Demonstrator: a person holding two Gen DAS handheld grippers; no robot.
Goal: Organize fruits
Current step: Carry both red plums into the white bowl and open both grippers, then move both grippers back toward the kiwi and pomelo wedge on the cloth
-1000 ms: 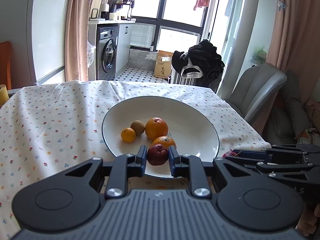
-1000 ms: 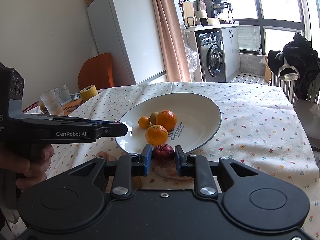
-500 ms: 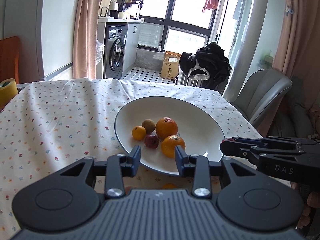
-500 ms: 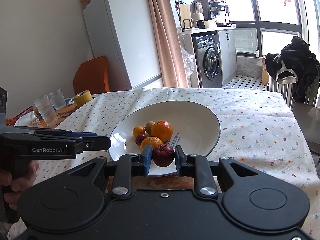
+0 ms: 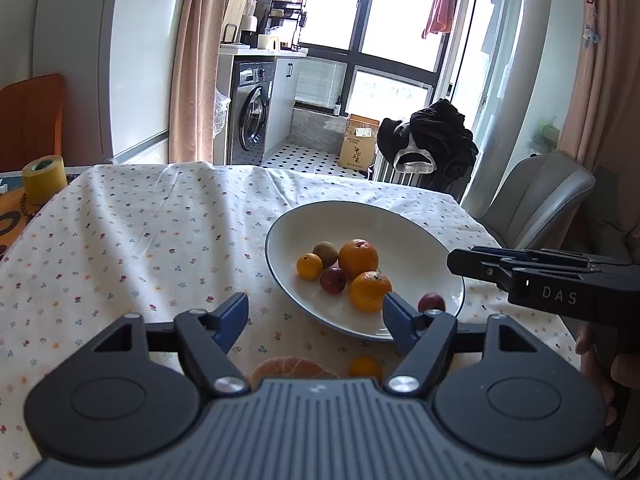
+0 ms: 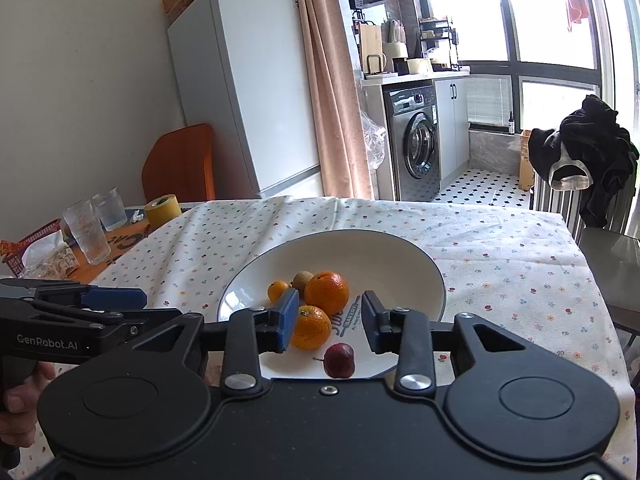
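The right gripper [image 6: 330,318] stands spread wide and empty; just below its gap a small red fruit [image 6: 339,360] lies on the near part of the white plate [image 6: 400,254]. Beyond its fingers sit two oranges [image 6: 327,293], a kiwi [image 6: 302,280] and a mandarin [image 6: 278,290]. The left gripper [image 5: 316,316] is spread wide too, empty, with the plate ahead to its right.

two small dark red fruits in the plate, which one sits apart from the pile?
The small dark red fruit near the white plate's front rim, just below the open right gripper. The other dark red fruit touches the oranges.
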